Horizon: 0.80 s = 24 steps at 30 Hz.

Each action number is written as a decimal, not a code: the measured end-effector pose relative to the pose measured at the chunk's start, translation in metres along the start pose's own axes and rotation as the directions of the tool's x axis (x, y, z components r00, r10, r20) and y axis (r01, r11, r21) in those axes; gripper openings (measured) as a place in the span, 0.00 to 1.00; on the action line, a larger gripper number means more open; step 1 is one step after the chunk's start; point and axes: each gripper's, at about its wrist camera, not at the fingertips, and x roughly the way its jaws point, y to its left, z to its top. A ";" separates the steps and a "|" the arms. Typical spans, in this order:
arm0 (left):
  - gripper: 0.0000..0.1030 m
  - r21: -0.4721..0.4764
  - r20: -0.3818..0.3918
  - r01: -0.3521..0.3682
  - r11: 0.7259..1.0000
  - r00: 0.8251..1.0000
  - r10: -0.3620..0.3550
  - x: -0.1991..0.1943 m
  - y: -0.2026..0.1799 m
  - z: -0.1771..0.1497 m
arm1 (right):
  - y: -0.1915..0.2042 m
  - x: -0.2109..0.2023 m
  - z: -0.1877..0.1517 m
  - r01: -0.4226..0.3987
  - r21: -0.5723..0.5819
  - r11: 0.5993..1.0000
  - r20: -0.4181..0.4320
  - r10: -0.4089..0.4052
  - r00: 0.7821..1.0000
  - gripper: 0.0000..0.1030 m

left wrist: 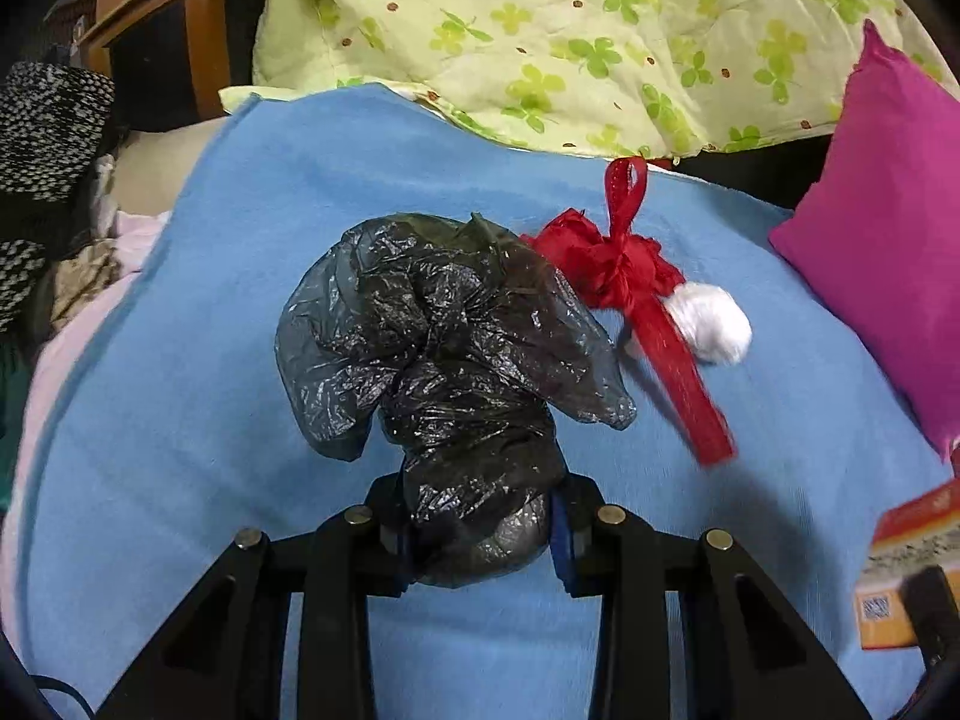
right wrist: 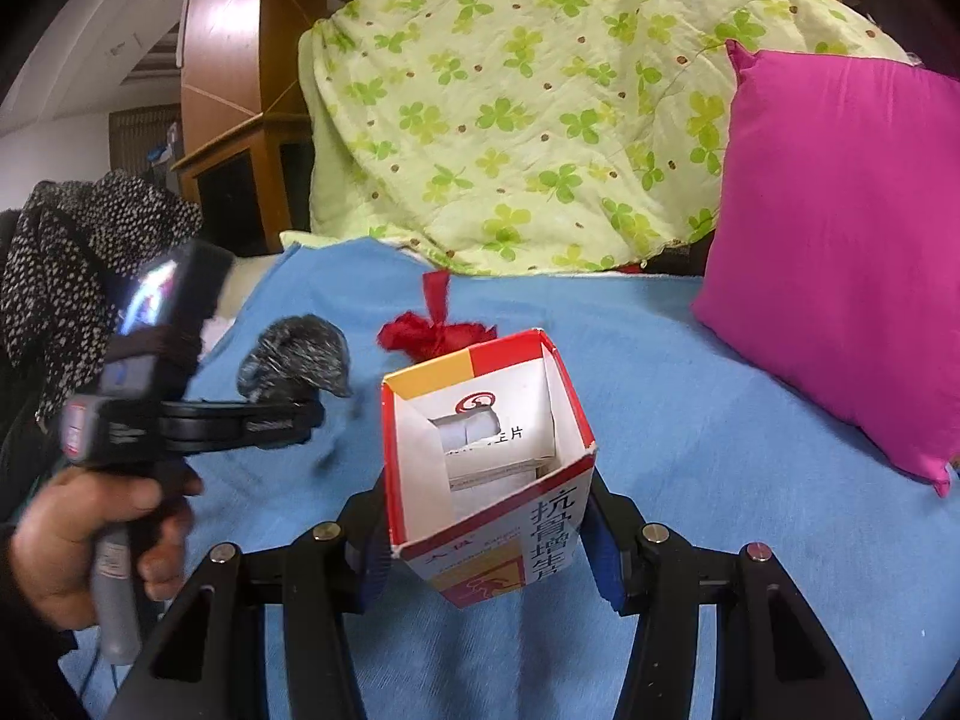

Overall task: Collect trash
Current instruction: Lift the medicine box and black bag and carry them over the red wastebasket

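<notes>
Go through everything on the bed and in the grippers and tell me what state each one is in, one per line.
Left gripper: shut on the black bag.
Black bag: crumpled, gripped at its lower end.
Right gripper: shut on the box.
Box: upright, top flaps open, paper inside.
Red ribbon: tied in a bow, loose on the blue blanket.
White ball: loose beside the ribbon.
Pink pillow: propped up at the right.
</notes>
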 end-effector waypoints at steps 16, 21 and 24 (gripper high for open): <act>0.35 -0.009 -0.023 -0.026 1.000 0.999 0.026 -0.090 -0.005 -0.058 | 0.014 -0.078 -0.026 0.027 0.001 1.000 -0.052 -0.027 0.998 0.55; 0.35 -0.004 -0.009 -0.008 1.000 1.000 0.008 -0.111 -0.011 -0.068 | 0.011 -0.099 -0.028 0.045 0.006 0.999 -0.048 -0.045 0.998 0.55; 0.35 0.005 0.000 0.007 1.000 1.000 -0.007 -0.123 -0.016 -0.074 | 0.010 -0.109 -0.031 0.056 0.007 0.998 -0.048 -0.055 0.997 0.55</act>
